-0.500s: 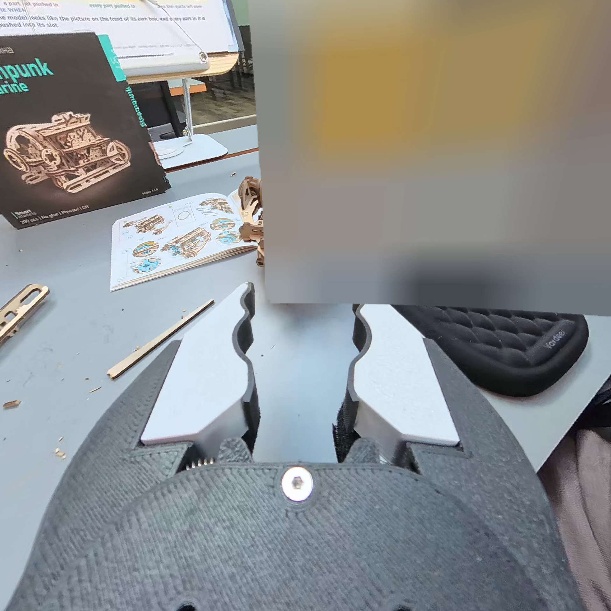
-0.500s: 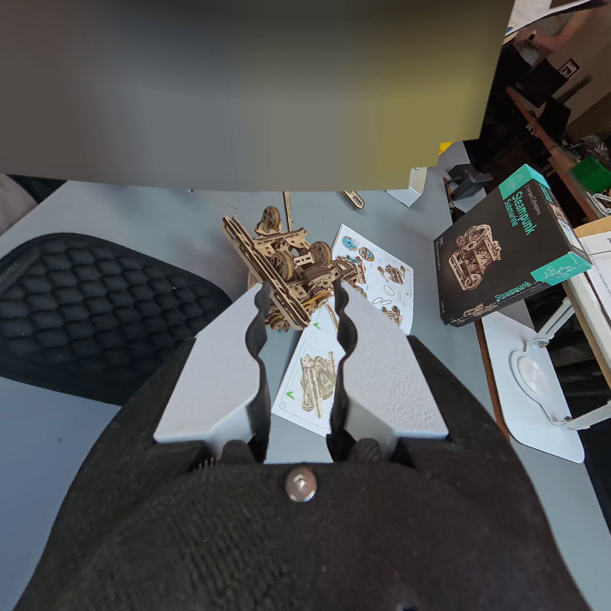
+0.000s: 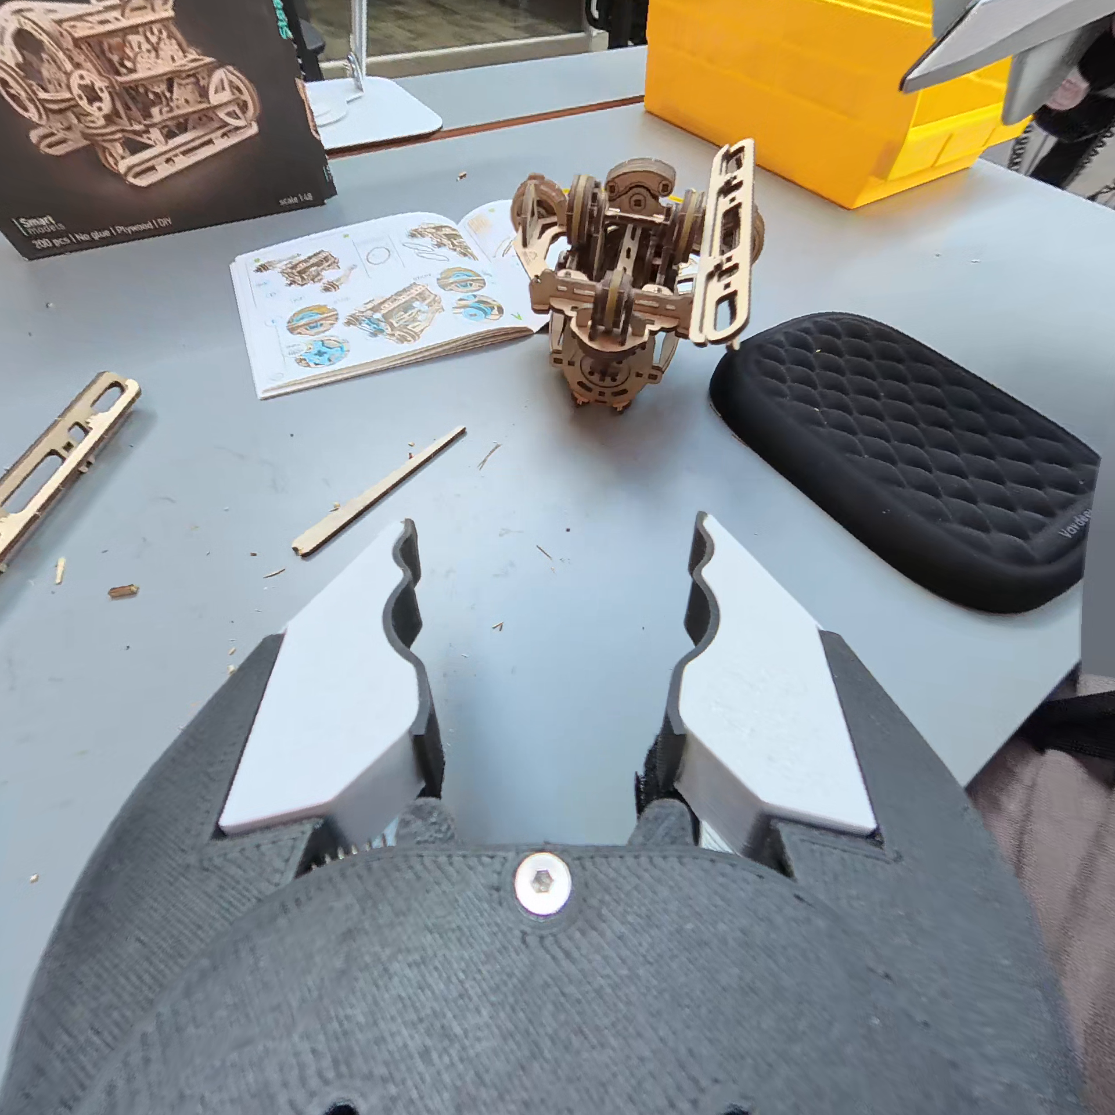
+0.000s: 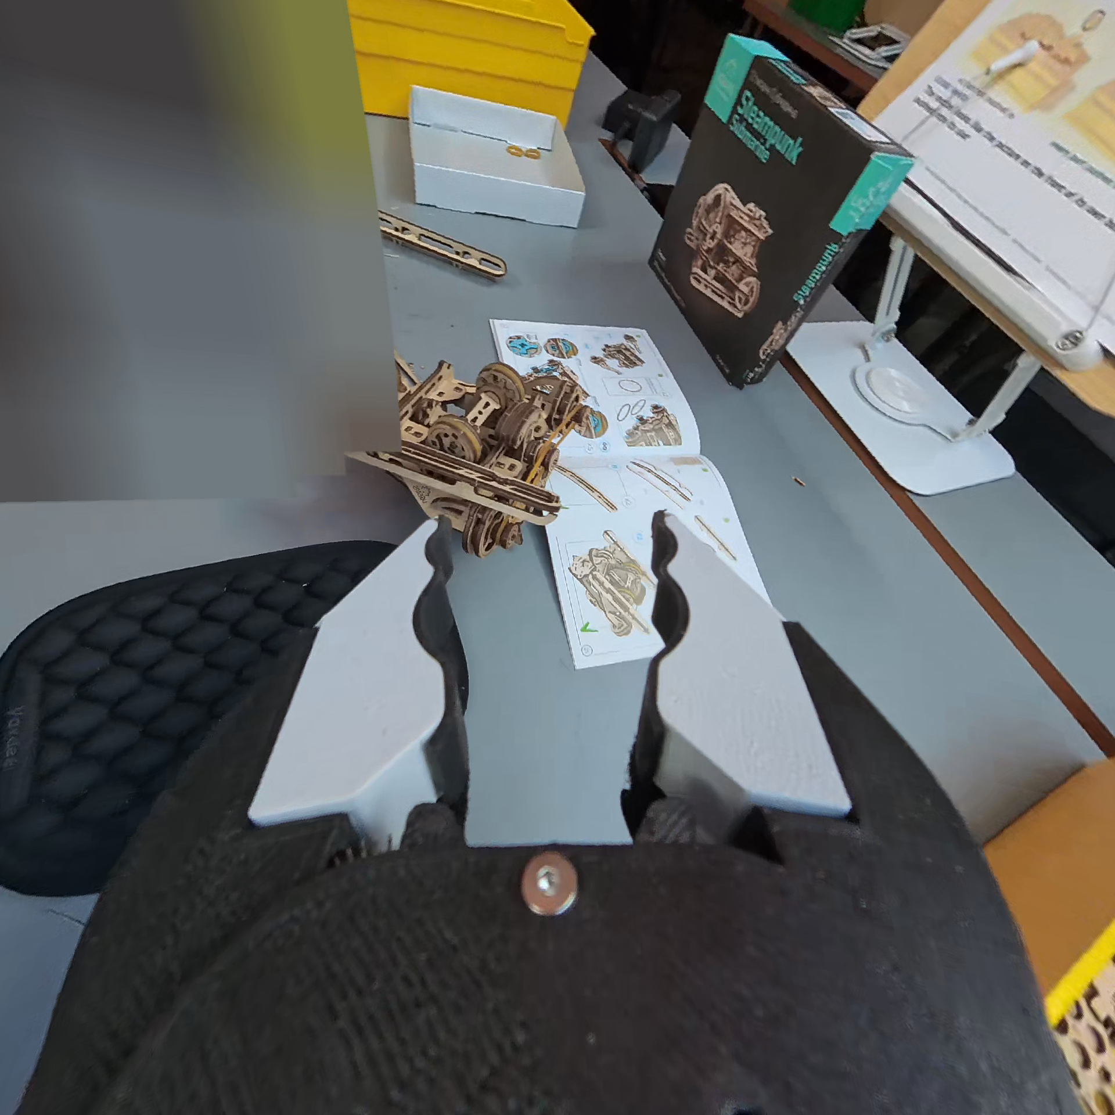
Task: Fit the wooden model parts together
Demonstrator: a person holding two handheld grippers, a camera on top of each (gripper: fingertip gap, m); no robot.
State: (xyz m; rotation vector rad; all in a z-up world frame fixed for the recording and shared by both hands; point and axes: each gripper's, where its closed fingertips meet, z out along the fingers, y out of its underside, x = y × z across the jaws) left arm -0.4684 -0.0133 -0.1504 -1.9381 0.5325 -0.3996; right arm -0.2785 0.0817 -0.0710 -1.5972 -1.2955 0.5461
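Both grippers (image 3: pixel 552 531) short of model (image 3: pixel 627 283)

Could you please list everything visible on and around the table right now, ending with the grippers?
Wooden model: one, brown, table centre, partly on booklet.
Instruction booklet: one, white, open, left of model.
Model box: one, black and teal, upright behind booklet.
Slotted wooden strip: one, tan, table's left edge.
Thin wooden stick: one, tan, before booklet.
Quilted pad: one, black, right of model.
Bin: one, yellow, far side.
Tray: one, white, beside bin.
Left gripper: open, empty.
Right gripper: open, empty.
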